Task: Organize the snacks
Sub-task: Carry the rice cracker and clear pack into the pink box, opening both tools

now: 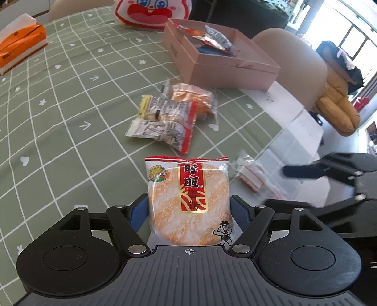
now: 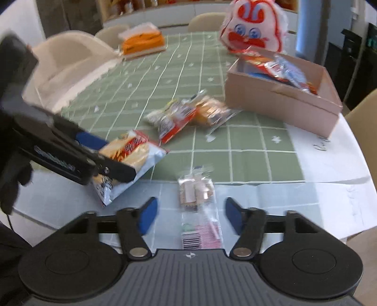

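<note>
My left gripper [image 1: 188,209] is shut on a rice cracker packet [image 1: 188,202] with a red label, held above the table; it also shows in the right wrist view [image 2: 132,153]. My right gripper [image 2: 189,211] is open, its fingers either side of a clear wafer packet [image 2: 198,195] lying near the table's front edge; that packet shows in the left wrist view [image 1: 252,174]. A pink cardboard box [image 1: 212,68] holding several snacks stands at the back right, also in the right wrist view [image 2: 278,103]. Three loose packets [image 1: 169,117] lie mid-table.
An orange tissue box [image 1: 18,47] sits far left. A white-and-red cartoon bag [image 1: 150,11] stands behind the box. The green checked tablecloth [image 1: 70,117] covers most of the table. Chairs stand around it, one at the right [image 1: 294,58].
</note>
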A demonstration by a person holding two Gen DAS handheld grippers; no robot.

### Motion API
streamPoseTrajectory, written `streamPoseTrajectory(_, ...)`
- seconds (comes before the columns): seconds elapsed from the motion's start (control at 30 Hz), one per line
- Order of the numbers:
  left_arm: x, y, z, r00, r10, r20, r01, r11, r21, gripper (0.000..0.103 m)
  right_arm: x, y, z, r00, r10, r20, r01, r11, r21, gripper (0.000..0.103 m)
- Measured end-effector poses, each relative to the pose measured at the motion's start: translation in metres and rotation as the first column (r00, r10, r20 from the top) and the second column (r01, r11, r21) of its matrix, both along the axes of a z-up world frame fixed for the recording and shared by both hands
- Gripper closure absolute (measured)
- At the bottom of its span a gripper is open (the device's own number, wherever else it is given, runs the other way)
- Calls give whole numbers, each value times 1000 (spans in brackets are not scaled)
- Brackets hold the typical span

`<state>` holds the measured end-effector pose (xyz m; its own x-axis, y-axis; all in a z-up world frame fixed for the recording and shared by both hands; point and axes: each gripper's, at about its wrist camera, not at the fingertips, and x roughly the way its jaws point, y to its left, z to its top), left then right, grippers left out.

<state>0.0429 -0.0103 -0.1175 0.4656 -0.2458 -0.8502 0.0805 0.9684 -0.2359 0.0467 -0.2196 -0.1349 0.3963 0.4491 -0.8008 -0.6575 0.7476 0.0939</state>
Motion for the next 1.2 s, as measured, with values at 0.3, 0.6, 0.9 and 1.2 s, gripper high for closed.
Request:
streamPoseTrajectory(0.3, 0, -8, 11, 999, -23, 23, 23, 1000, -8, 24, 17, 12, -16, 1000, -19, 0, 19, 999, -27, 57)
streamPoseTrajectory(0.6, 20, 0, 59, 994, -10, 105, 17, 998, -67, 24, 38, -7, 40, 998, -34, 53, 29, 996, 87, 66)
streamPoseTrajectory(0.9, 151, -20, 137, 944, 9, 330, 46, 986, -158, 23, 157, -49, 177, 933, -211, 293, 138, 959, 249, 66)
streamPoseTrajectory(1.2, 264, -84, 23, 967, -88, 239, 87, 996, 15, 23, 281, -53, 113, 971, -232, 63, 216, 957, 194, 66)
